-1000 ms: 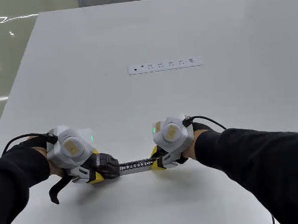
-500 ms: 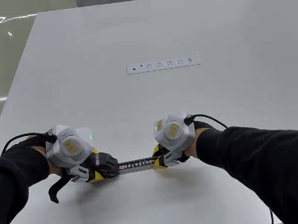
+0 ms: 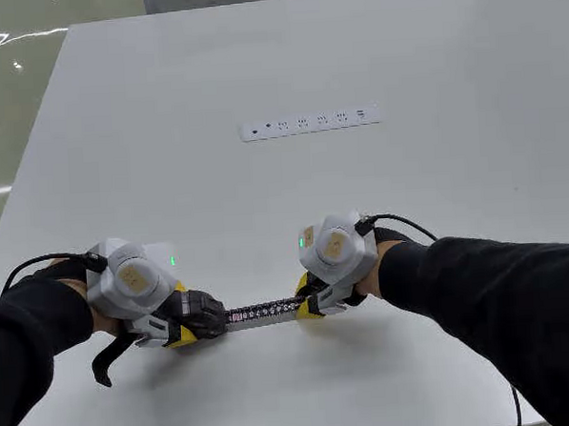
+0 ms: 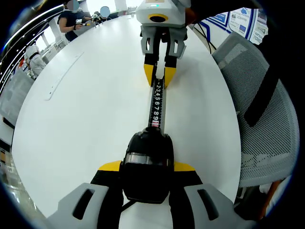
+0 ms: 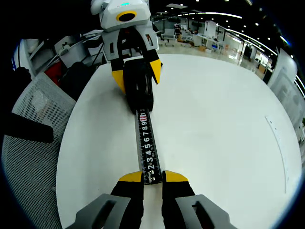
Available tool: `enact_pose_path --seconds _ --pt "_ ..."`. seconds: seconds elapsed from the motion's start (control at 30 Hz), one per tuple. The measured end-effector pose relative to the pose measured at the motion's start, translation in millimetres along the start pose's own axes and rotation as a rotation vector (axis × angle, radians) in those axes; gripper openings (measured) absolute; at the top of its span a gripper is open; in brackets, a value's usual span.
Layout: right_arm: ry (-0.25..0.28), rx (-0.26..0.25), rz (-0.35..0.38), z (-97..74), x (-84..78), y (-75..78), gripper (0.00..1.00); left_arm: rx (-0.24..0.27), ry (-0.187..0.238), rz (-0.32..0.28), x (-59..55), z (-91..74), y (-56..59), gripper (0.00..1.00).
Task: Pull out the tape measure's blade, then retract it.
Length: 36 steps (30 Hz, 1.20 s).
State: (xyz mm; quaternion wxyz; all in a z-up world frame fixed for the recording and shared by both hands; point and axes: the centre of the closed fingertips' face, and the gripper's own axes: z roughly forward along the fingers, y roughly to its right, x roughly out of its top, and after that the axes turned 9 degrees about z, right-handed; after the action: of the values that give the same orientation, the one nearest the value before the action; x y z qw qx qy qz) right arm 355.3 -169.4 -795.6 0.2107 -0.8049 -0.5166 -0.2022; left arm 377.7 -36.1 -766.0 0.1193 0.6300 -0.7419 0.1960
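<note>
We hold the tape measure [image 3: 200, 313] down at the white worktop [image 3: 257, 62], on our side of the power strip [image 3: 308, 122] and well apart from it. Its black case sits out past the strip's left end. Our left tool [image 3: 190, 323] is pressed together on that case, one yellow-tipped jaw on each flank, and in the left gripper view the case fills the gap between the jaws. The blade [image 3: 263, 313] is drawn out a short way and runs roughly parallel to the strip's long side, its printed numbers facing up. Our right tool [image 3: 307, 307], about level with the strip's middle but nearer us, pinches the blade's free end between its yellow tips. The right gripper view shows the low numbers lying right at those tips. The two tools face each other along the blade. We cannot tell whether the case rests on the worktop or sits just above it. Black sleeves [image 3: 480, 298] cover both our arms.
</note>
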Motion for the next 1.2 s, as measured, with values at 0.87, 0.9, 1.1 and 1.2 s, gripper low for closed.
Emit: enact_pose_path --seconds 0.87,0.9,1.1,1.2 --pt "-0.001 -0.008 0.015 -10.5 -11.7 3.3 0.09 -0.002 -0.001 -0.003 -0.7 2.4 -1.6 0.3" --pt "-0.002 -0.008 0.015 -10.8 -12.1 3.3 0.09 -0.003 -0.001 -0.002 -0.7 2.5 -1.7 0.3" --pt "0.0 -0.01 0.022 -13.3 -15.3 5.0 0.09 -0.002 -0.002 -0.004 -0.9 2.2 -1.9 0.3" --pt "-0.003 -0.01 0.024 -15.5 -17.2 5.7 0.09 -0.002 -0.002 -0.004 -1.2 2.1 -2.0 0.3"
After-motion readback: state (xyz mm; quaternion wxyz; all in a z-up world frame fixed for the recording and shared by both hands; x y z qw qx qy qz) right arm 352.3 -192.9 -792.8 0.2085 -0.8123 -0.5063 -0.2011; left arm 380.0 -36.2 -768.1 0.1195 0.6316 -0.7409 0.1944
